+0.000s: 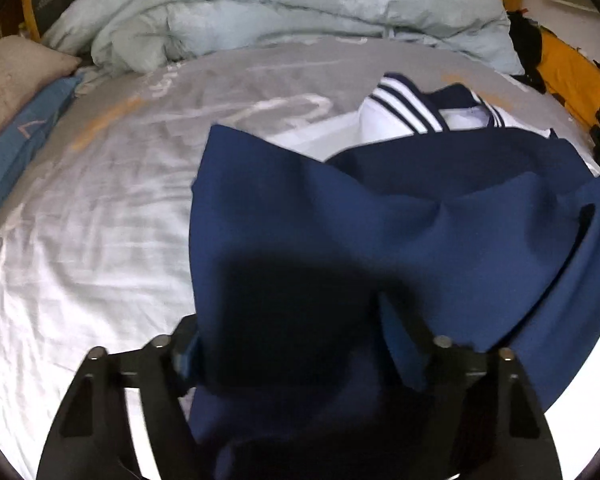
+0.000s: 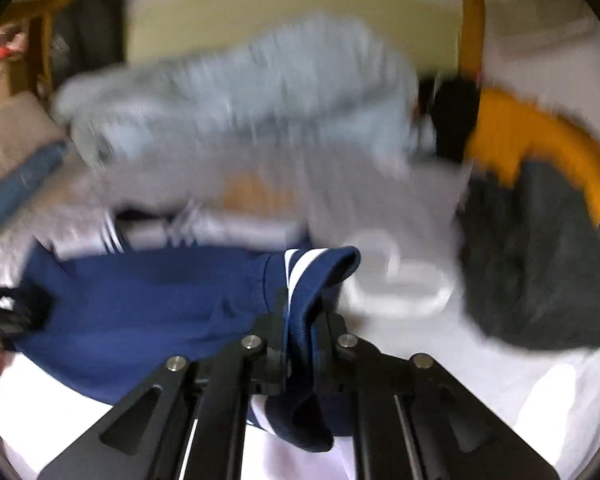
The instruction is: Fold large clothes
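Note:
A navy blue garment (image 1: 380, 216) with white parts and a navy-and-white striped collar (image 1: 404, 108) lies on the grey bed sheet (image 1: 100, 200). In the left wrist view the cloth drapes over my left gripper (image 1: 300, 344); its jaws stand wide apart and the fingertips are hidden under the fabric. In the right wrist view, my right gripper (image 2: 302, 308) is shut on the garment's navy striped edge (image 2: 308, 268), and the navy cloth (image 2: 140, 300) stretches away to the left. This view is motion-blurred.
A crumpled pale blue duvet (image 1: 260, 12) fills the far end of the bed. A beige pillow (image 1: 4, 80) and blue cloth (image 1: 16, 148) lie left. An orange frame with dark clothes (image 2: 532, 248) stands right.

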The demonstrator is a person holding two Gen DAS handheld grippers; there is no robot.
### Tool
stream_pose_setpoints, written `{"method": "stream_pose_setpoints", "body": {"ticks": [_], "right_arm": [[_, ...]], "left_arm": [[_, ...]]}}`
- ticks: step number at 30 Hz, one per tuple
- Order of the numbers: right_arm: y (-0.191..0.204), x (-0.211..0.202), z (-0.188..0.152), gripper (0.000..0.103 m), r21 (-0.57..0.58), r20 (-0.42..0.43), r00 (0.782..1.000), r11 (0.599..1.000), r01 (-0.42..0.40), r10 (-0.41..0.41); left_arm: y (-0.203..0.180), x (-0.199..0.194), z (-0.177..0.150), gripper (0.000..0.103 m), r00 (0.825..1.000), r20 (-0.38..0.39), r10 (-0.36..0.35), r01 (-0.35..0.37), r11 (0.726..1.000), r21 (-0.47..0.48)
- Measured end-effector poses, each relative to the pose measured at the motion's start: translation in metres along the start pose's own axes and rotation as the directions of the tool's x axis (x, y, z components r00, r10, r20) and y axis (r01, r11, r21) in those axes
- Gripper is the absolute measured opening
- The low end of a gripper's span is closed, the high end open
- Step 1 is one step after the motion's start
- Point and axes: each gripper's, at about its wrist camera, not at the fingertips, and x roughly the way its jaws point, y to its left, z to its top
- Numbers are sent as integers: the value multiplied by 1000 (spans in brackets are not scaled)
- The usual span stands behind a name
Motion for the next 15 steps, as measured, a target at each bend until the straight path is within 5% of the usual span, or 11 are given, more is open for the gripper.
{"method": "stream_pose_setpoints", "body": {"ticks": [3,4,11,15], "right_arm": [[-6,29,-13,7,35,-60,998,999,7,-4],[-5,32,-12,7,34,-61,998,999,1,1],[19,-7,28,7,-35,144,988,998,-52,57],[34,-15,47,7,-59,212,977,998,-24,37]], "left_arm": [[-1,-14,1,44,998,61,18,-18,1000,11],[1,-20,1,14,993,85,77,-78,997,4],[49,-36,1,8,986,145,81,-51,979,-198],[66,-24,-2,8,989,106,106,-72,956,-283]]}}
